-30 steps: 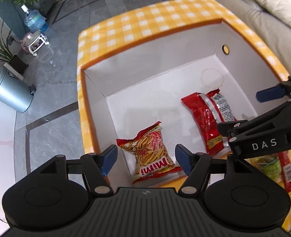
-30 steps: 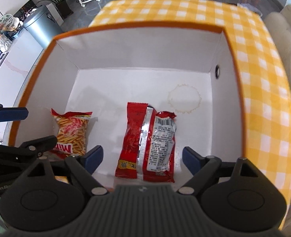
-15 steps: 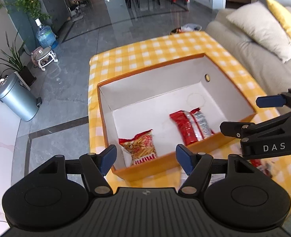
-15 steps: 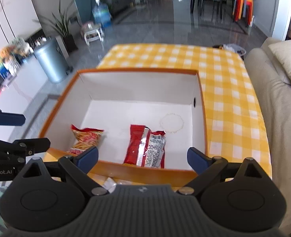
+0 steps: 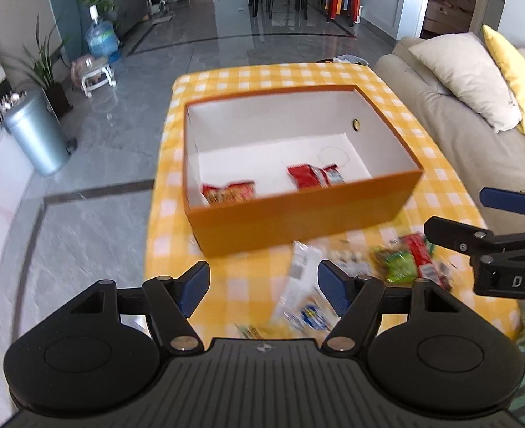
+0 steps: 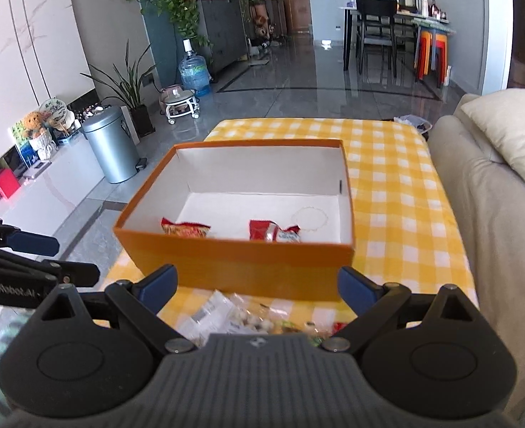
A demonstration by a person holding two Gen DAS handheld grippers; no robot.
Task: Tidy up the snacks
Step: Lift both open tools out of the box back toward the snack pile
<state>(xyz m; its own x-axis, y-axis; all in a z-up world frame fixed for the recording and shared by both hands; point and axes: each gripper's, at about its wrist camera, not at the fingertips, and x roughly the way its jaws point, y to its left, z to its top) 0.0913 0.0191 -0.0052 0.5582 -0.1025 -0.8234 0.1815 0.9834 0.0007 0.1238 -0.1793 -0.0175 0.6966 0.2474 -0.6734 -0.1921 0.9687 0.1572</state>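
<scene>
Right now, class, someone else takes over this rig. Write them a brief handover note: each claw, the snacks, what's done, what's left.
Left claw: open, empty, above the loose snacks.
Right claw: open, empty, in front of the box.
Done: two packets in the box, the yellow-red one at left, the red one near the middle.
Left: the white packet, the green packet and other small ones on the cloth in front of the box.

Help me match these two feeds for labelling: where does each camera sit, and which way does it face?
Left wrist: on the left claw, looking down over loose snacks toward the orange box; right claw at right.
Right wrist: on the right claw, same direction; left claw at left.
Shared: box, its two red packets, checked tablecloth, sofa.
</scene>
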